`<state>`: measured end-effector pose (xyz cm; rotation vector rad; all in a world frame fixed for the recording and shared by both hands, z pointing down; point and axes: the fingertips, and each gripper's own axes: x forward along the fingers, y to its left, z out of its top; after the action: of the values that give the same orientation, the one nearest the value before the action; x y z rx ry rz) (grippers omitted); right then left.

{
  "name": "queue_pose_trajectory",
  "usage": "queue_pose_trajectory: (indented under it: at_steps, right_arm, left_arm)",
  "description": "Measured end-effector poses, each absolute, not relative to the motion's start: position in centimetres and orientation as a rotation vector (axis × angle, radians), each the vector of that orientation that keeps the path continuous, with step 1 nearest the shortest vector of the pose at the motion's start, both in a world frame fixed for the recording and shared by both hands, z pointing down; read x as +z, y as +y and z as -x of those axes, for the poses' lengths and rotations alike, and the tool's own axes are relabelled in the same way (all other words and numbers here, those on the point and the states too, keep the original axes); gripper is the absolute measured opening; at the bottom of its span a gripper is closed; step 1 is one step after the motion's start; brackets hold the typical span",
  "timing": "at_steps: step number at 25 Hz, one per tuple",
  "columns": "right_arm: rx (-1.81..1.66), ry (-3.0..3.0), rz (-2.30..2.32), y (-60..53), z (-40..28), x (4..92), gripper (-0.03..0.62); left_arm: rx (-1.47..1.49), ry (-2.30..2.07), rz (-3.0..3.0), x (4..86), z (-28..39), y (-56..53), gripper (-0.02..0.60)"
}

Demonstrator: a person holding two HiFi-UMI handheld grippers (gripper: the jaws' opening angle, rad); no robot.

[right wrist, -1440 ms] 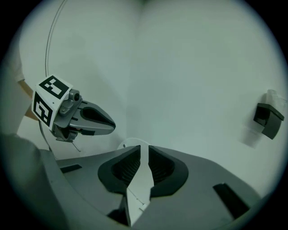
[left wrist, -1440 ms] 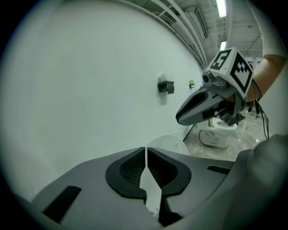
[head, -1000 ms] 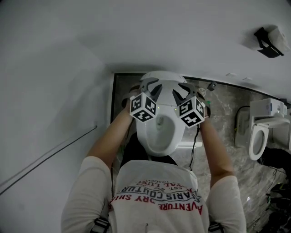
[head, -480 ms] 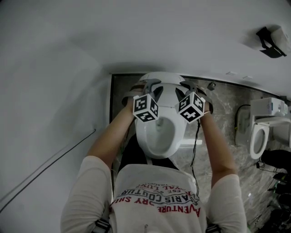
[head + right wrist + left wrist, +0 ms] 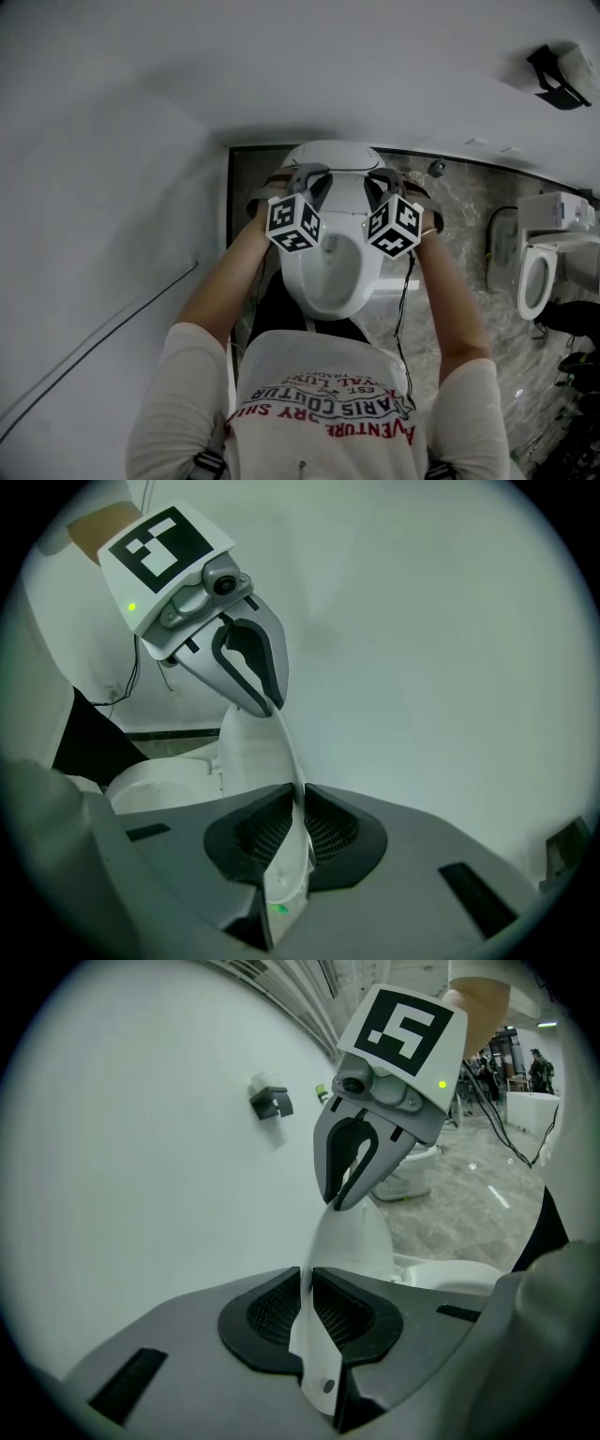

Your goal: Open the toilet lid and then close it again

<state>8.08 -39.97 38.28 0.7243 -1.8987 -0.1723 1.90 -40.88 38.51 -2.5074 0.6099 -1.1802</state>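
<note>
Head view: the toilet lid (image 5: 330, 156) stands raised at upper centre of the frame, above the open bowl (image 5: 328, 274), with its back close to the wall (image 5: 112, 187). The left gripper (image 5: 305, 176) and right gripper (image 5: 380, 176) reach up to the lid's top rim, one either side of centre; a second toilet (image 5: 534, 281) sits at far right. Left gripper view: the jaws have just been closing and now pinch the thin white rim between the ribbed pads at lower centre; the other gripper bites the same rim further along, upper centre. Right gripper view: its jaws are likewise clamped on the rim at lower centre, pads pressed to both faces. Assessment: the lid is up and held in both grips, so the step in hand is judged to be the turn from opening to lowering. To do it well, both hands should travel together along the hinge arc, keeping the rim untwisted, and release only once the lid rests.
</note>
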Motion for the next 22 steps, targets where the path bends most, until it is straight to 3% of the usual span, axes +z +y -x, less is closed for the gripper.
queue_pose_trajectory:
  at_steps: [22]
  right_arm:
    - [-0.243, -1.978, -0.624, -27.6, -6.2, 37.6, 0.034]
  left_arm:
    - [-1.188, 0.676, 2.452, 37.8, 0.0, -28.7, 0.044]
